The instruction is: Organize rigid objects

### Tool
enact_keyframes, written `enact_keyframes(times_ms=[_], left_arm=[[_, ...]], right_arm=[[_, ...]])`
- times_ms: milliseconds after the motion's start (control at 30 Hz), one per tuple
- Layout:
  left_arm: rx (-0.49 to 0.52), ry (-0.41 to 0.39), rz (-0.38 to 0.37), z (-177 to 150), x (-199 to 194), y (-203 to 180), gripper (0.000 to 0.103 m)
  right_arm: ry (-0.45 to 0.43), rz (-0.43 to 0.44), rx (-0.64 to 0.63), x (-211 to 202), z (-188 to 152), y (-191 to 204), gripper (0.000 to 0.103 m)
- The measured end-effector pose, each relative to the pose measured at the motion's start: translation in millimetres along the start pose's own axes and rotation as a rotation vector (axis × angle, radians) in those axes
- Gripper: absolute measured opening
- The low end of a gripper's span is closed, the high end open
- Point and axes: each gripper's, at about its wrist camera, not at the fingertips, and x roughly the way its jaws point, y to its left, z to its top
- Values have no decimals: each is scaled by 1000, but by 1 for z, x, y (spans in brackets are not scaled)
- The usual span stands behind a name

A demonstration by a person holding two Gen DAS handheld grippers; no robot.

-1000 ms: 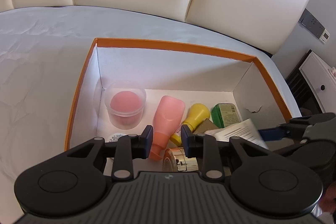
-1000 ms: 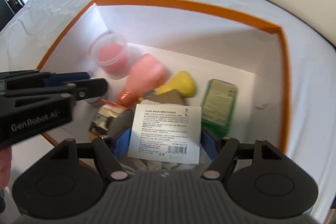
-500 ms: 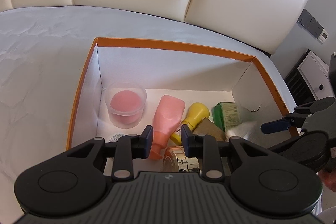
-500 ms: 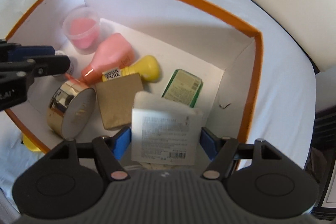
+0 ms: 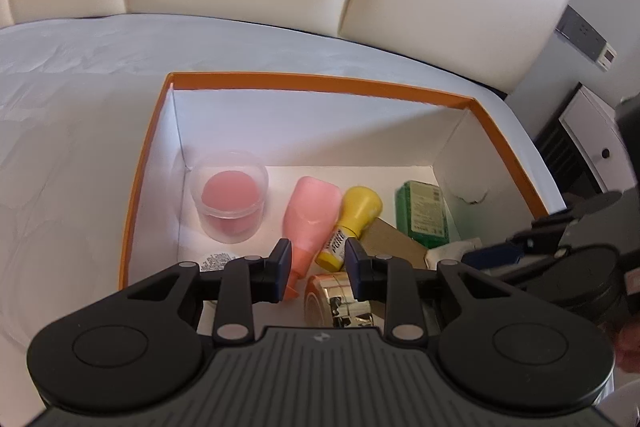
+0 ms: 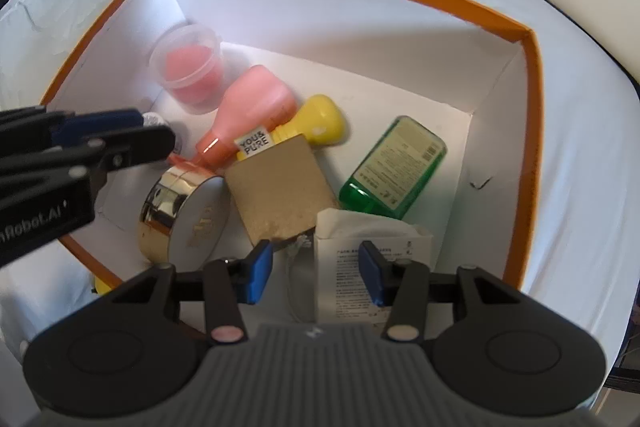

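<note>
Orange-rimmed box (image 6: 532,75) on a white sheet (image 6: 580,147), white inside, already crowded. Right gripper (image 6: 316,269) hangs over the near right corner, pointing steeply down; its jaws are closing, and nothing is pinched between them. The white packet (image 6: 348,287) lies flat on the box floor below, mostly under the right-hand blue pad, beside a thin white cord. Judging by that, the packet is down and the gripper holds nothing. Left gripper (image 5: 316,263) hovers at the near left side, jaws nearly together, nothing gripped; the pink bottle (image 5: 312,223) merely shows through the gap. Contents lie loose: clear tub with pink sponge (image 6: 188,67) in the far left corner, pink bottle touching the yellow bottle (image 6: 316,123), a tan card (image 6: 280,187) propped across both, gold compact (image 6: 184,215) tilted on edge against the card, green bottle (image 6: 396,171) flat at right, the packet's far edge touching it. Risks as I read them: the closing right pad could catch the packet's top face and drag it back up on withdrawal. A clumsy exit could knock the tan card, which would let the compact roll or drop flat. The left gripper sits close above the compact and pink bottle neck; dipping would jostle that pile. The two tools are near each other and could collide.
</note>
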Motion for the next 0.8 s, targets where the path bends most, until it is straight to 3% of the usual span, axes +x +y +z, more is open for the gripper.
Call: enact_keyframes(times_ms=[167, 400, 667, 800], left_arm=[[49, -15, -7, 3, -16, -10, 33], [62, -108, -53, -16, -70, -23, 33], [-18, -174, -23, -58, -118, -8, 33], [-44, -99, 25, -73, -105, 1, 48]], right_arm=[[-135, -7, -3, -30, -11, 0, 48], [-386, 5, 7, -82, -53, 10, 48], [-609, 22, 71, -122, -121, 28, 48], [-681, 22, 106, -127, -150, 36, 48]])
